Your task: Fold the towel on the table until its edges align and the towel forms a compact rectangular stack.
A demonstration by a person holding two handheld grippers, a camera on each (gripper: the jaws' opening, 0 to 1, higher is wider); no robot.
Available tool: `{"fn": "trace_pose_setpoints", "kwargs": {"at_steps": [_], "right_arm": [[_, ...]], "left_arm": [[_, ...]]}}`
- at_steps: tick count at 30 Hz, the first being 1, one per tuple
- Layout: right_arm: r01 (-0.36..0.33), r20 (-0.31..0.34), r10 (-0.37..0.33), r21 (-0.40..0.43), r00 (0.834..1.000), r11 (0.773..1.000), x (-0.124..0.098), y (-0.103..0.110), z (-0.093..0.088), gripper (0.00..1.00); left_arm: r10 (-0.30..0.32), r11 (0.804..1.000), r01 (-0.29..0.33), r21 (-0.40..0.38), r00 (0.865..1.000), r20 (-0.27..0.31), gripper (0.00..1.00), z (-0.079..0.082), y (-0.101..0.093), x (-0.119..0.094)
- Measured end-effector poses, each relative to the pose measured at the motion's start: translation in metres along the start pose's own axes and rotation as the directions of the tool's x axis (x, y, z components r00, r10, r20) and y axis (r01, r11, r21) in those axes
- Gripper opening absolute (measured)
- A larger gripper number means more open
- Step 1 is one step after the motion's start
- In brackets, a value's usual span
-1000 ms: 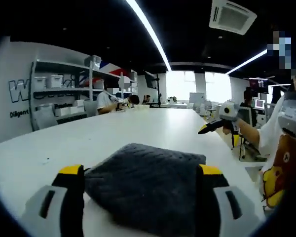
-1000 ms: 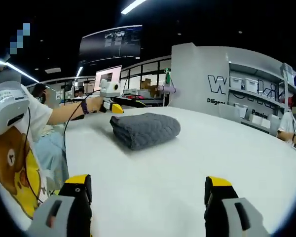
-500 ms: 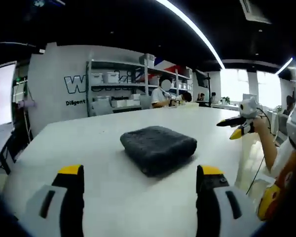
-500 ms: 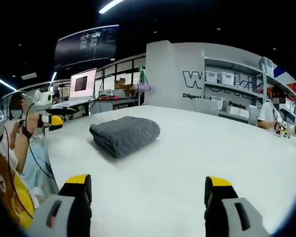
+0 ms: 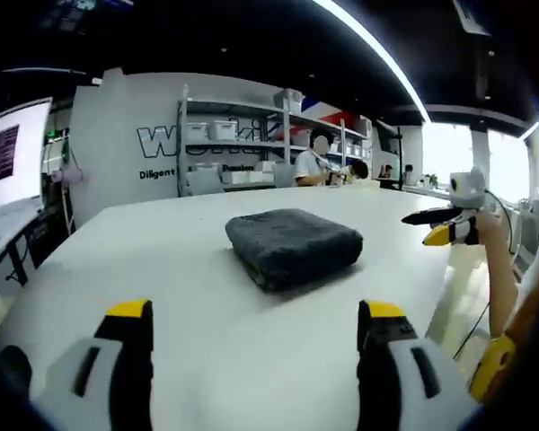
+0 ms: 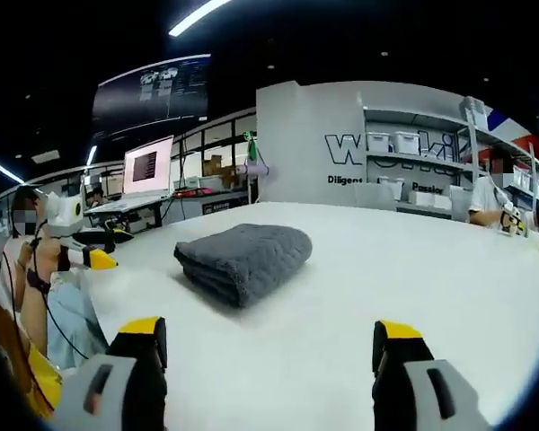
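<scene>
grey and soft, the towel [image 5: 293,247] lies folded in a thick little stack on the white counter [image 5: 162,269]. it sits near the middle of the counter, well away from every edge. in the right gripper view the towel [image 6: 244,259] shows its folded layers on the near left side.

boxes [image 5: 210,131] stand on the shelves [image 5: 251,148] by the far wall. what is in them is too small to tell.

the left hand-held gripper [image 5: 250,368] has its two jaws wide apart, with nothing between them, low over the bare counter in front of the towel. the right hand-held gripper [image 6: 267,368] is the same, jaws spread and holding nothing, apart from the towel. bare white counter lies all around the stack, so there is lots of open room on each side. the right hand-held gripper also peeks into the left gripper view at the right, off past the counter's edge. the left one shows in the right gripper view at the left, beside the counter's edge.

a second ago the towel lay right between the left jaws. now it is farther off, and both hand-held grippers have pulled back from it. the towel's shape looks the same as half a second ago.

people [image 5: 313,165] sit at the far end of the counter.
</scene>
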State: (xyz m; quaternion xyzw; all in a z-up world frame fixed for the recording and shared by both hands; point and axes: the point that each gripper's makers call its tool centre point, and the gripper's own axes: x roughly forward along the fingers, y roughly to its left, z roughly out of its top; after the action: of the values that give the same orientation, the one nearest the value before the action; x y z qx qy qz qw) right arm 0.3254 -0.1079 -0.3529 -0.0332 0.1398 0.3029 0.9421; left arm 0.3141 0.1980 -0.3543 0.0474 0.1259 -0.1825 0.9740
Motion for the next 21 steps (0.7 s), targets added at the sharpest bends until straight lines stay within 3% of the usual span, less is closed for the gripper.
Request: {"fn": "trace_pose_setpoints", "kwargs": {"at_steps": [9,14,21], "right_arm": [[0.048,-0.019,-0.049,-0.017,0.999,0.999,0.003,0.002,-0.001,1.00],[0.077,-0.028,-0.078,-0.019,0.997,0.997,-0.002,-0.002,-0.004,1.00],[0.111,-0.050,-0.111,-0.010,0.993,0.994,-0.008,-0.014,-0.009,1.00]], "left_arm": [[-0.034,0.999,0.034,-0.006,0.999,0.032,0.99,0.004,-0.008,0.000],[-0.009,1.000,0.009,0.020,1.000,0.011,0.99,0.000,-0.006,0.000],[-0.020,1.000,0.020,0.008,0.999,0.028,0.99,0.004,-0.009,0.004]]}}
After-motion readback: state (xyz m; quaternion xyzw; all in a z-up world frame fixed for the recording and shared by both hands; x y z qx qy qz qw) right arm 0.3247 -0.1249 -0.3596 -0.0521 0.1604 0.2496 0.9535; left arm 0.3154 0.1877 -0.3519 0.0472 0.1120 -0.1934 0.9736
